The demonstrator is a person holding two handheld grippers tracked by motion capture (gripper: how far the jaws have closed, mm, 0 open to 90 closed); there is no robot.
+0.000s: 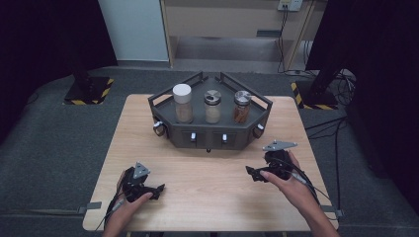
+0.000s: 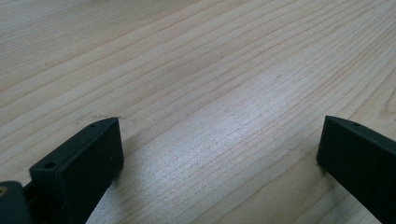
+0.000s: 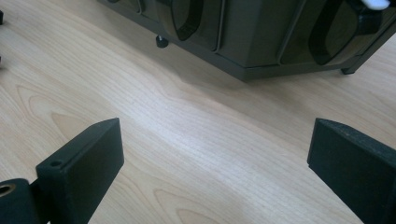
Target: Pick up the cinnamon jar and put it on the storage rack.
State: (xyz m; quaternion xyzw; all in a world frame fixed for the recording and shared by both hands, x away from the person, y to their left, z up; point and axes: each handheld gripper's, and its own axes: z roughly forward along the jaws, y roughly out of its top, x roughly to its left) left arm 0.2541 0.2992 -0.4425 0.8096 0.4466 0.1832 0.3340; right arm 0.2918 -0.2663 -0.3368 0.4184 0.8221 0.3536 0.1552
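Meanwhile, both grippers rest low on the wooden counter [image 1: 207, 187], each held in a person's hand, with the dark angular rack [image 1: 210, 129] standing toward the far edge, well apart from the left gripper [image 1: 159, 190] and nearer the right gripper [image 1: 248, 171]. Three spice jars stand upright in a row on the rack's top deck: a white-capped jar [image 1: 183, 103] at left, a silver-capped jar [image 1: 213, 106] in the middle and a jar of reddish-brown spice [image 1: 242, 106] at right. The left gripper's fingers [image 2: 88, 163] are spread wide over bare wood and hold nothing; the right gripper's fingers [image 3: 84, 165] are likewise spread wide and empty, facing the rack's lower front, where dark looped handles [image 3: 187, 18] hang. Judged from this, the work is at its opening, a reach toward the rack. To do it well, the nearer right gripper should probably rise to jar height, come in level, and straddle a jar's body squarely below the cap before closing, keeping clear of the rack's raised rail and the neighbouring jars
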